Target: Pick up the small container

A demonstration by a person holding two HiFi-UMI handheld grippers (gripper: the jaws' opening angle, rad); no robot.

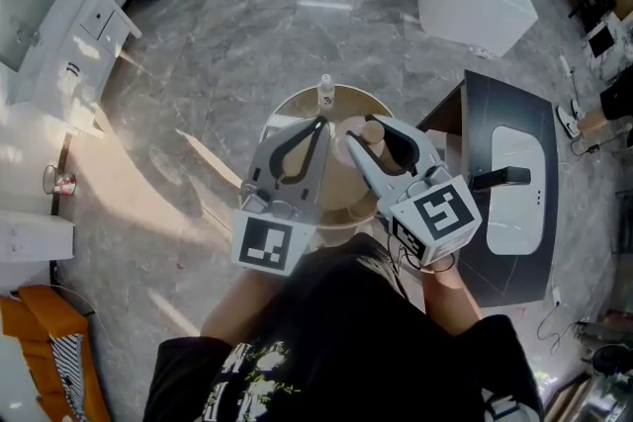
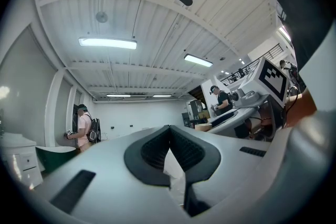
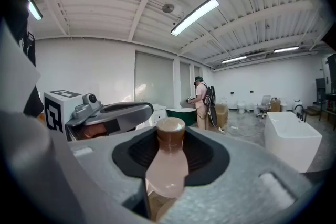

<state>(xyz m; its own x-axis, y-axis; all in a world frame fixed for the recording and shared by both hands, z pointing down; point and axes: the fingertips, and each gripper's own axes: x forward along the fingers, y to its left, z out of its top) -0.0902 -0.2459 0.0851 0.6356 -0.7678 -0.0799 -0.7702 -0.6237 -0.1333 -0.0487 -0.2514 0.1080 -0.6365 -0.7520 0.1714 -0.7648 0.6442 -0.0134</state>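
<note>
No text, number, brand or sign can be read. Only black-and-white square patterns are borne by the left cube (image 1: 265,245) and the right cube (image 1: 442,212), and no letters are formed by them. A white and green print (image 1: 252,366) is seen on the black shirt (image 1: 341,331), but it is too small and cut off to be made out.

Head cam looks steeply down on left gripper (image 1: 318,122) & right gripper (image 1: 364,135); gripper cams sit close behind jaws, tilted up, both catching backpack person (image 2: 81,126).
</note>
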